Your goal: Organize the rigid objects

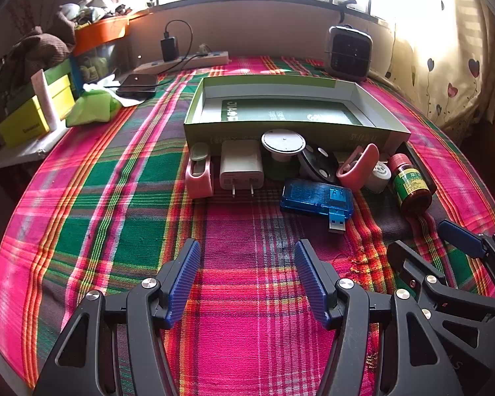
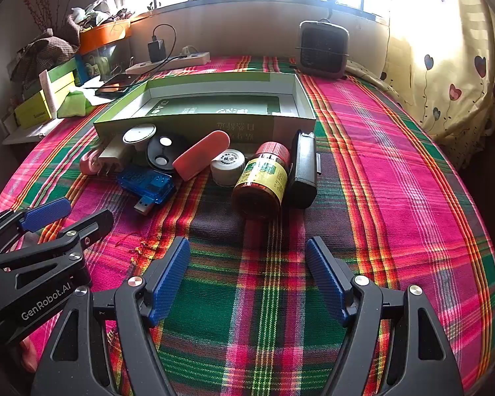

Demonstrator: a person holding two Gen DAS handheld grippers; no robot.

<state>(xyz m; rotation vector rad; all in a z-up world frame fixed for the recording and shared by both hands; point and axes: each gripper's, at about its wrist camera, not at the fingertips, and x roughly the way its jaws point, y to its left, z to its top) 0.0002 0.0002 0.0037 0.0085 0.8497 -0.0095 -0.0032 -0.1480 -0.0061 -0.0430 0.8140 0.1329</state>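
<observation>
Both tongs gape wide and hold nothing — left gripper (image 1: pixel 247 283) and right gripper (image 2: pixel 247 280) hover over bare plaid cloth (image 2: pixel 379 165), free room to advance. Ahead, small objects crowd against the open green box's (image 1: pixel 290 133) near wall, likely staged for loading: blue USB tester (image 1: pixel 316 196) nearest the left, pill bottle (image 2: pixel 264 178) straight before the right.

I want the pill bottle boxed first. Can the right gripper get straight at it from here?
Probably yes. The right gripper is open with only bare cloth ahead of it. The pill bottle lies on its side, base toward the fingers, but the white cap and black case crowd its sides.
</observation>
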